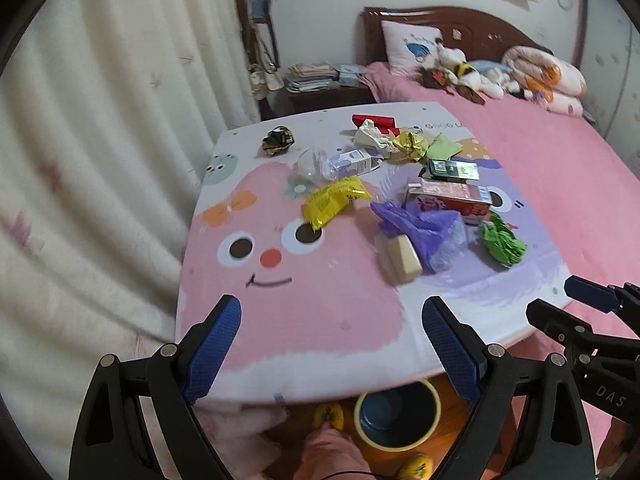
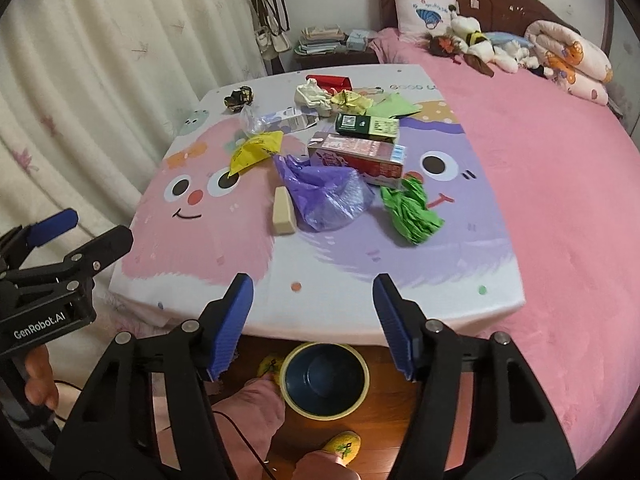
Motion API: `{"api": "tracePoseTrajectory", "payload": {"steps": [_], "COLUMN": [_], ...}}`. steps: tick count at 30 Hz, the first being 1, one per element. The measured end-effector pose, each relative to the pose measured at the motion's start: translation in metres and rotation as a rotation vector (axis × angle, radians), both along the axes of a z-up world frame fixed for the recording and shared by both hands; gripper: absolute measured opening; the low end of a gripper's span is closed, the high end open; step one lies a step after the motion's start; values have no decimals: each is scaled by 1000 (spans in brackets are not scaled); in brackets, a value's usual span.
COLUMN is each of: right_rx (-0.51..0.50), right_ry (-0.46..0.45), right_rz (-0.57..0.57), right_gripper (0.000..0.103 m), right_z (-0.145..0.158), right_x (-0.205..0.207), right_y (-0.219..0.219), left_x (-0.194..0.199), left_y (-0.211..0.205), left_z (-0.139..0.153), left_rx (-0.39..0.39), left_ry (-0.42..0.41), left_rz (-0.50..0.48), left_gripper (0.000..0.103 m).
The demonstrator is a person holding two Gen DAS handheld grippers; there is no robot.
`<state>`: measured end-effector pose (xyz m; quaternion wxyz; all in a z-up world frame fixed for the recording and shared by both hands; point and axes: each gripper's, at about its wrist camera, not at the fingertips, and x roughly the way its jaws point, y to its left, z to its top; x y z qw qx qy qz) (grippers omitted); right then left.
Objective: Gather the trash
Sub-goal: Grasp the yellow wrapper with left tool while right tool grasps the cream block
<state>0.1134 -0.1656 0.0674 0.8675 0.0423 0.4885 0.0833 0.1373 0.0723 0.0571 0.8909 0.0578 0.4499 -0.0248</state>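
Blue pads line the two fingers of the left gripper, which in the left wrist view stands spread wide with nothing between them, above the near edge of a cartoon-printed table. On the table lies the trash: a yellow wrapper, a purple plastic bag touching a beige block, a crumpled green paper, a pink carton, a dark green box, a clear plastic cup on its side, and a dark foil ball apart near the far left corner. Below the table edge a blue bin with a yellow rim stands on the wooden floor. The right gripper shows at the right edge.

In the right wrist view the right gripper is also released, its jaws apart and empty over the table's near edge. The purple bag sits mid-table, with the beige block touching its left side and the green paper just beside it on the right. The bin stands directly below, between the fingers. The left gripper shows at the left, a hand beneath it. A pink bed lies to the right.
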Motion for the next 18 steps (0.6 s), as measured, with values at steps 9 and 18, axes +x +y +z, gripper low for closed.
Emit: {"api": "tracePoseTrajectory", "payload": {"steps": [9,18], "right_rx": [-4,28], "right_ry": [77,242], "right_rz": [-55,-189], "right_gripper": [51,45], "right_z": [-43,-130], "right_x": [87,151], "right_y": [42,62], "left_x": [126,212], "left_y": [33,35], "left_z": [-25,-86], "left_rx": [57,111], "left_ry": [90,192], "left_rz": [-170,-347], "left_gripper": [94,94]}}
